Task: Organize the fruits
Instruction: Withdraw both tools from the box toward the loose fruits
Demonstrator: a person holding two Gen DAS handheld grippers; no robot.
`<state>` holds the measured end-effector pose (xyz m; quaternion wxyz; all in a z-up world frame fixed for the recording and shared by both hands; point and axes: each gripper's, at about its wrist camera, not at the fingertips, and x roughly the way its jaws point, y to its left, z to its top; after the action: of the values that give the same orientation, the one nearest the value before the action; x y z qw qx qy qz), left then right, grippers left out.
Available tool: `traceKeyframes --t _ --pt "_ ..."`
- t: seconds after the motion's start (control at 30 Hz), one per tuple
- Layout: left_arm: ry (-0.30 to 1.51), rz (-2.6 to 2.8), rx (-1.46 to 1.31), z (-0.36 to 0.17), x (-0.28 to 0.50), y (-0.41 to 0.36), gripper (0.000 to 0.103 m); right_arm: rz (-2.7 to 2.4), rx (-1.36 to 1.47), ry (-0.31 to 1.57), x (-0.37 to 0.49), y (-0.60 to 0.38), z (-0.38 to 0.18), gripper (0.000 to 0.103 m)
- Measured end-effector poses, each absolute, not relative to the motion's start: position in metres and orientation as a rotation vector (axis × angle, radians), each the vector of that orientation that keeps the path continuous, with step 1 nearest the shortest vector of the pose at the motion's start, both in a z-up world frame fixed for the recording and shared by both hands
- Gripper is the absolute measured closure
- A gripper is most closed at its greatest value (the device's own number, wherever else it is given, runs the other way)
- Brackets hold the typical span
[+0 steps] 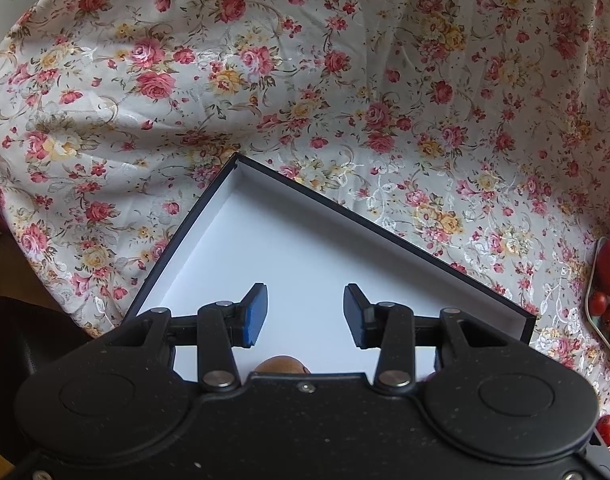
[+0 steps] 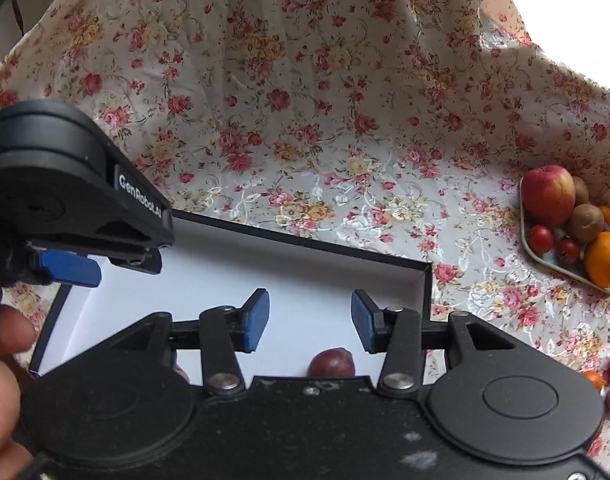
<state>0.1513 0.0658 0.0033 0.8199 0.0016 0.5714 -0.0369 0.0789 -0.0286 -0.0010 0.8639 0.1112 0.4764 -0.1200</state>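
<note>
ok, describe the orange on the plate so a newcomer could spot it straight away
In the right wrist view, find the floral tablecloth, then the pale green plate of fruit at its right edge. The orange sits at the plate's near end, in front of the kiwi. It is the only large bright orange fruit there, unlike the red apple.

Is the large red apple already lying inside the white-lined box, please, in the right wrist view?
No, the large red apple sits with other fruit on the pale green plate, apart from the white-lined box.
</note>
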Motion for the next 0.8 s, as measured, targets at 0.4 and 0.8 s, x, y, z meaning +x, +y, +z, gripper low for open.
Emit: traceKeyframes --t 0.4,0.8 --pt "1.212 -0.075 0.004 0.004 0.151 0.066 0.053 -0.186 0.656 0.91 0.071 -0.06 -0.012 0.055" --pt "1.209 -0.091 0.021 0.004 0.15 0.061 0.053 -0.157 0.658 1.01 0.088 -0.073 -0.027 0.054"
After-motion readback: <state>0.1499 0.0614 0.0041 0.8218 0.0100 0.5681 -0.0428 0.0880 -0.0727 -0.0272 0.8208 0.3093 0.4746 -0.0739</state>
